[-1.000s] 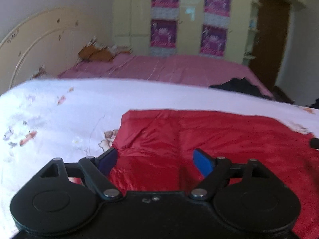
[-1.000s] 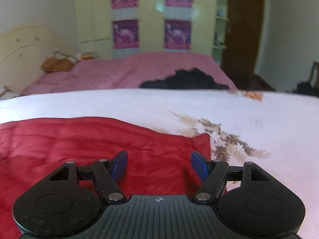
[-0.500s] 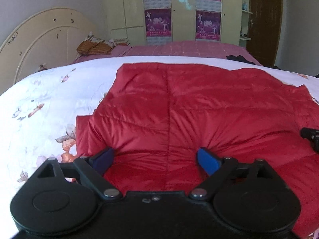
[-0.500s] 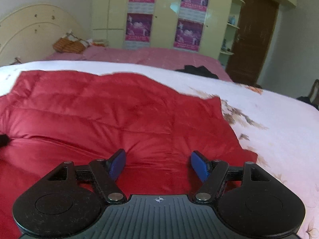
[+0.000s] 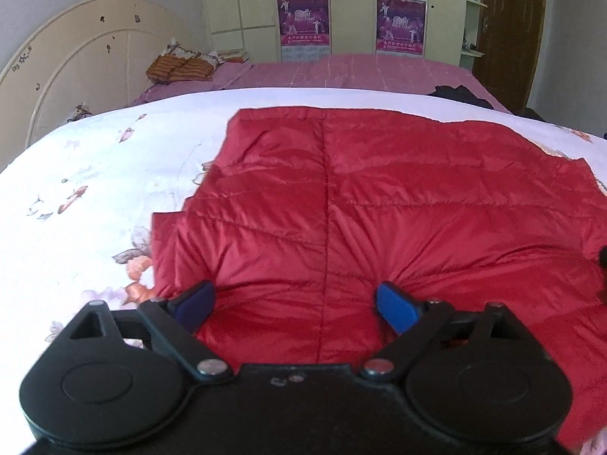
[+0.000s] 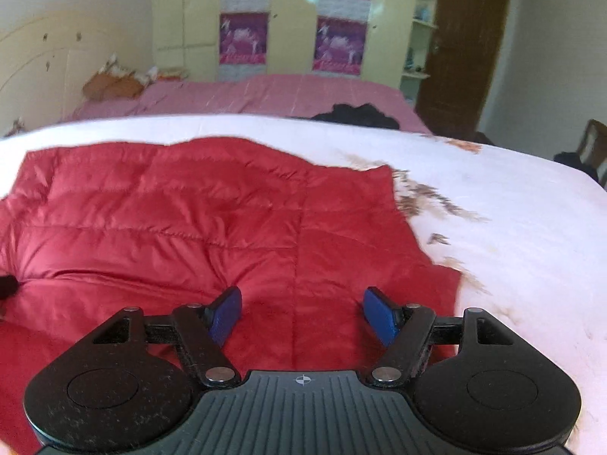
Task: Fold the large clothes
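Note:
A large red quilted jacket (image 5: pixel 360 204) lies spread flat on a white floral bedsheet (image 5: pixel 95 197). It also shows in the right wrist view (image 6: pixel 189 220). My left gripper (image 5: pixel 296 305) is open, its blue pads wide apart just above the jacket's near left part. My right gripper (image 6: pixel 303 313) is open over the jacket's near right part, close to its right edge. Neither holds anything. The tip of the other gripper shows at each view's edge.
A second bed with a pink cover (image 5: pixel 360 72) stands behind, with a dark garment (image 6: pixel 356 115) and striped cushions (image 5: pixel 178 68) on it. A cream headboard (image 5: pixel 83 64) is at the left. A wardrobe with posters (image 6: pixel 288 26) and a brown door (image 6: pixel 463 49) are at the back.
Both grippers rose and tilted down, so much more of the jacket came into view. Both stayed open.

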The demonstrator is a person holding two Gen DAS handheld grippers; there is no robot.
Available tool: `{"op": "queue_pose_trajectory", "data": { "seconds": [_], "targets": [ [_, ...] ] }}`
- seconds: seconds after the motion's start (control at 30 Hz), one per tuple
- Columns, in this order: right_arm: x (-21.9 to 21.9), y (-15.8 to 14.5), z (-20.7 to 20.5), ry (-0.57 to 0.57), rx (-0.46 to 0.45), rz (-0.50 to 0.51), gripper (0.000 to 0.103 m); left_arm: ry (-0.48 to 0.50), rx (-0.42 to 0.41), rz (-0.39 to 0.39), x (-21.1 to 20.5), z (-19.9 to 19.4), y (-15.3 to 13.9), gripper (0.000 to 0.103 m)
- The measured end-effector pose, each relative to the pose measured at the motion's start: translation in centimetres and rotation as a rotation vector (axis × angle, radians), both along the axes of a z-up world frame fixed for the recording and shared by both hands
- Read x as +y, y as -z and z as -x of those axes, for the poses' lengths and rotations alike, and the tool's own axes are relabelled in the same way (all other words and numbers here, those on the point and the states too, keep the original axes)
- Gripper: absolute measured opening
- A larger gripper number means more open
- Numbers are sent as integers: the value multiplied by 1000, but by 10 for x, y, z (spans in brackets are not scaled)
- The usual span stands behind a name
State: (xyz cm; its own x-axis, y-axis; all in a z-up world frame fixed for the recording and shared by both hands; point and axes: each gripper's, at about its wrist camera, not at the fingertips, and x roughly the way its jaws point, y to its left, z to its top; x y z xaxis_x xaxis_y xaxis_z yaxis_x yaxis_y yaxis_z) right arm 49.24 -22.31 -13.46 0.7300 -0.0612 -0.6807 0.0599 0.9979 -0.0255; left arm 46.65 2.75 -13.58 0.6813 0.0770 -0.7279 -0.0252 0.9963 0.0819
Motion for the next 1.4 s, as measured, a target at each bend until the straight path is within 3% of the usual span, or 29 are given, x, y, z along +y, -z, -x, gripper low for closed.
{"op": "queue_pose_trajectory", "data": {
  "seconds": [0.37, 0.53, 0.67, 0.7, 0.73, 0.77, 0.9, 1.03, 1.2, 1.27, 1.33, 1.4],
  "targets": [
    [-6, -33, 81, 27, -9, -51, 71, 22, -9, 41, 9, 58, -32, 93],
    [-7, -32, 111, 38, 35, -88, 71, 21, 26, 123, 22, 90, -36, 94],
    [-17, -23, 130, 77, 84, -176, 71, -2, 77, 211, 41, 115, -29, 96],
    [-21, -20, 134, 86, 97, -204, 76, -14, 91, 240, 46, 120, -26, 96],
    [-24, -17, 137, 97, 107, -228, 93, -26, 104, 273, 51, 124, -21, 96],
    [-26, -14, 140, 106, 108, -246, 99, -37, 117, 310, 56, 126, -17, 96],
    [-31, -7, 142, 101, 120, -304, 99, -84, 143, 434, 70, 124, 2, 96],
    [-35, 4, 130, 111, 130, -416, 99, -119, 104, 522, 76, 111, 8, 97],
    [-46, 11, 105, 163, 91, -527, 99, -153, 60, 586, 81, 82, 15, 96],
    [-49, 13, 93, 185, 75, -551, 99, -166, 43, 603, 82, 73, 17, 88],
    [-50, 13, 84, 210, 54, -531, 76, -183, 25, 619, 85, 64, 20, 80],
    [-52, 15, 76, 214, 50, -546, 58, -210, 14, 632, 89, 58, 22, 65]
  ]
}}
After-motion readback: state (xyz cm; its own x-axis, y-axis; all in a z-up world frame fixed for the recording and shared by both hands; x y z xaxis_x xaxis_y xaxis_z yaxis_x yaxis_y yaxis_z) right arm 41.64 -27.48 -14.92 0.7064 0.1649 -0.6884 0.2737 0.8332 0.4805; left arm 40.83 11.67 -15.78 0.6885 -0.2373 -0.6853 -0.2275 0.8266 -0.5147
